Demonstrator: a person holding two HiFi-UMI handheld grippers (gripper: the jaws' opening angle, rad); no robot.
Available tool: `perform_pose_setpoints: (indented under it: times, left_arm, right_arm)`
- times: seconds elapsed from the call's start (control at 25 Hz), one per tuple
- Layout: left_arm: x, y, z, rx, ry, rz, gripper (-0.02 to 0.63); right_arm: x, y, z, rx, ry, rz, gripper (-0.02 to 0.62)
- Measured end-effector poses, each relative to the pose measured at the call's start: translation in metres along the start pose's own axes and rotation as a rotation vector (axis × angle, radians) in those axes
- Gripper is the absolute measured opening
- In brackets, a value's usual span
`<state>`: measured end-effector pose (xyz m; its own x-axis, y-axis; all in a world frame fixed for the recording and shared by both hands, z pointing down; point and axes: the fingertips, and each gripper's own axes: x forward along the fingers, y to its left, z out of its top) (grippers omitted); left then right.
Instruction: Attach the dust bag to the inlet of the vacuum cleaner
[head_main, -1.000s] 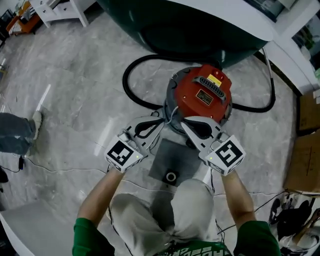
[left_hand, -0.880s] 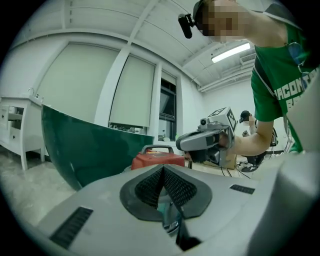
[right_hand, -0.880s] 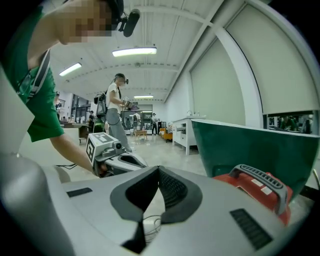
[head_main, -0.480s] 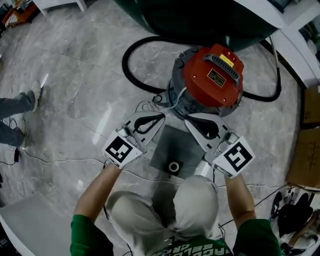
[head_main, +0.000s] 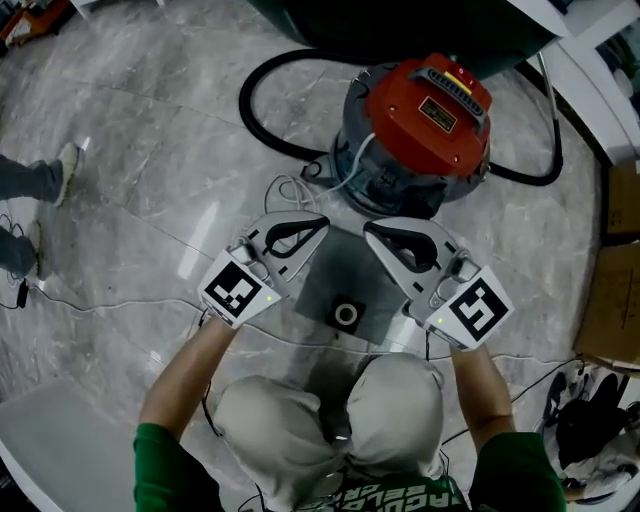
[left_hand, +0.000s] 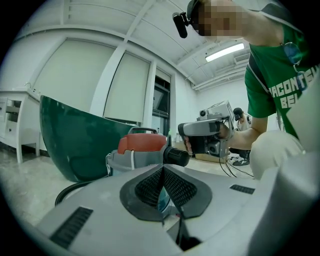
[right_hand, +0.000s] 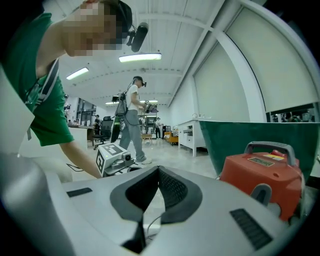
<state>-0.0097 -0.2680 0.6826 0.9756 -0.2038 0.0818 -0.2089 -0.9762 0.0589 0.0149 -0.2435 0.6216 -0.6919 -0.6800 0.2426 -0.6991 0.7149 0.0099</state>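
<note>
The vacuum cleaner (head_main: 430, 110) has a red lid and a grey drum, and stands on the floor ahead of me. Its black inlet stub (left_hand: 176, 156) points toward my hands. The dust bag (head_main: 345, 290) is a flat dark grey square with a round collar, lying between and just below both grippers. My left gripper (head_main: 322, 225) is shut, with a thin edge showing between its pads (left_hand: 161, 197). My right gripper (head_main: 368, 232) is shut too. The fingers hide the bag's side edges. Both point level at the drum, a short way from it.
A black hose (head_main: 265, 150) loops on the floor behind the vacuum cleaner. A big green tub (left_hand: 75, 140) stands beyond it. A thin white cord (head_main: 120, 300) crosses the floor. Another person's legs (head_main: 30, 180) are at the left, cardboard boxes (head_main: 612, 300) at the right.
Both grippers have sunk lower together with the bag between them. The vacuum cleaner now sits higher in the head view. The jaws stay shut.
</note>
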Motion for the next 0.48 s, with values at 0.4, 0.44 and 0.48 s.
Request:
perform_pose_setpoints:
  times: [0.4, 0.44, 0.48]
  left_arm:
    - [-0.025, -0.050, -0.032, 0.053, 0.017, 0.018, 0.005]
    - [-0.028, -0.058, -0.039, 0.062, 0.022, 0.016, 0.005]
    - [-0.031, -0.066, -0.047, 0.073, 0.029, 0.013, 0.004]
  right_arm:
    - [-0.019, 0.037, -0.063, 0.013, 0.010, 0.005, 0.009]
    - [-0.022, 0.041, -0.073, 0.014, 0.017, 0.006, 0.009]
    - [-0.024, 0.047, -0.083, 0.016, 0.024, 0.006, 0.009]
